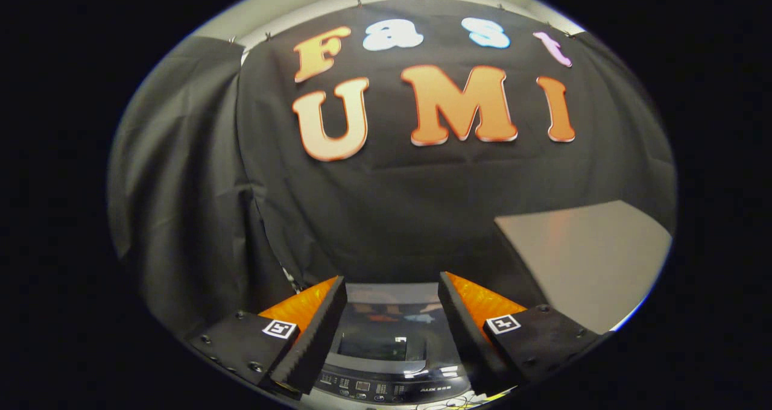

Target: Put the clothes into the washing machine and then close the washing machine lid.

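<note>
My gripper (392, 292) is open, its two fingers spread wide with nothing between them. Below and between the fingers lies the top of the washing machine (389, 362), dark and glossy. Its lid (386, 322) looks flat and shut, with a dark window in it, and a control panel (386, 389) with small buttons runs along the near edge. No clothes show.
Black cloth (392, 217) hangs as the booth's wall right behind the machine and to the left. A grey flat tabletop (594, 253) stands to the right, beyond the right finger.
</note>
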The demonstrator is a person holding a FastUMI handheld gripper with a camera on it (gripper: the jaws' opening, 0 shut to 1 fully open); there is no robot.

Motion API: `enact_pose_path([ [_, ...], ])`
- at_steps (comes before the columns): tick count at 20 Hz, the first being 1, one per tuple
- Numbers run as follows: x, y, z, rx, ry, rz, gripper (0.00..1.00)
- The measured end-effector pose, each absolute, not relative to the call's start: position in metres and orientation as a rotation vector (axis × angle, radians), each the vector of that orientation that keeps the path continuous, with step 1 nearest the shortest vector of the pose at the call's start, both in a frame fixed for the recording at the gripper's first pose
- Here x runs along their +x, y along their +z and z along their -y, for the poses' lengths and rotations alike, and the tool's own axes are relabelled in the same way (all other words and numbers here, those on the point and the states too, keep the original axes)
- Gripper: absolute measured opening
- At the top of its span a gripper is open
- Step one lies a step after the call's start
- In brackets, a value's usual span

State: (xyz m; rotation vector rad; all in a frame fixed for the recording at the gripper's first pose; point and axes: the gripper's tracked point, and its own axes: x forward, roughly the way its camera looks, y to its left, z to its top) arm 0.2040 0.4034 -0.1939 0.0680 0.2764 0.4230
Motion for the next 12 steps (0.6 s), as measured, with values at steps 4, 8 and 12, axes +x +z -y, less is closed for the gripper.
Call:
enact_pose_path([
  [4, 0.181, -0.122, -0.353, 0.068, 0.416, -0.176, 0.98],
  [8, 0.138, -0.070, -0.278, 0.069, 0.403, -0.124, 0.98],
  [12, 0.105, -0.038, -0.200, 0.041, 0.352, -0.051, 0.98],
])
